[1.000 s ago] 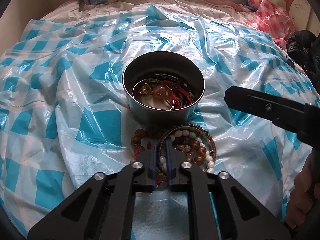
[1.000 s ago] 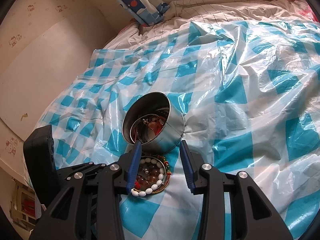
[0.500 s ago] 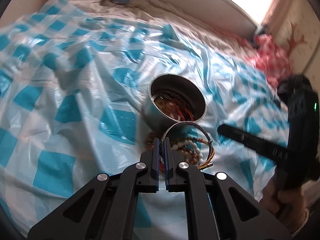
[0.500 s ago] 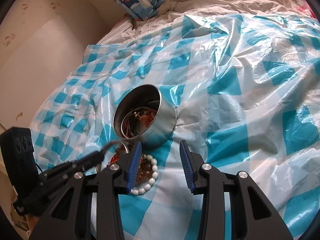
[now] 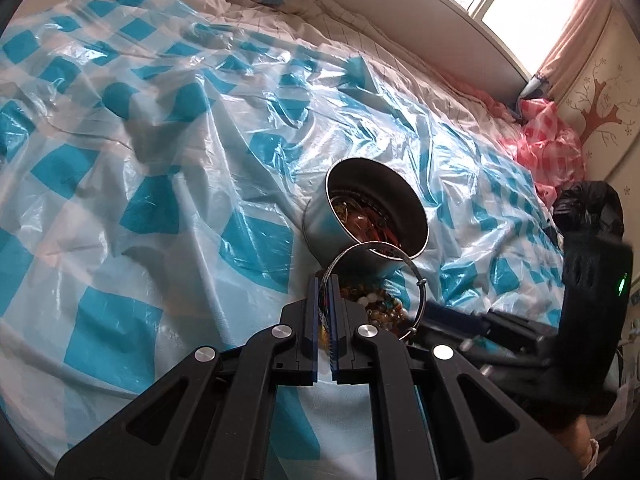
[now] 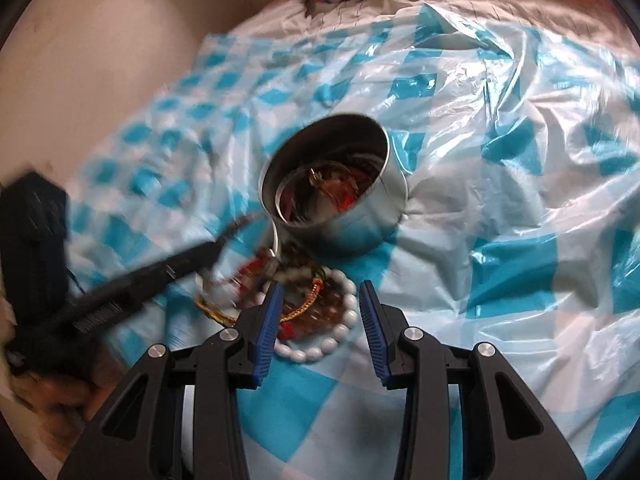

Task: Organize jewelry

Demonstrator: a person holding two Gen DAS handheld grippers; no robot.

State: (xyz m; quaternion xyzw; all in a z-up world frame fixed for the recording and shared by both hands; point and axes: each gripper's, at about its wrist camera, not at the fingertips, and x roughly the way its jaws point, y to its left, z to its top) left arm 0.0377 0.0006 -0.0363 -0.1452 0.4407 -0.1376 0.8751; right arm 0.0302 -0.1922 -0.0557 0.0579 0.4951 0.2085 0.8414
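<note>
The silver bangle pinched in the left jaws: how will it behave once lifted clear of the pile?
The silver bangle keeps its round hoop shape while held by one edge, so likely stiff, not floppy. It is thin wire, probably light. Smooth metal pinched at one spot by the left gripper may pivot or slip.

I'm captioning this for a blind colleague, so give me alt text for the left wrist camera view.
The left tongs, shut on a thin silver bangle, hold it raised just in front of a round metal tin holding jewelry. The tin sits on a crinkled blue-and-white checked plastic sheet over a bed, with beaded bracelets piled beside it.
</note>
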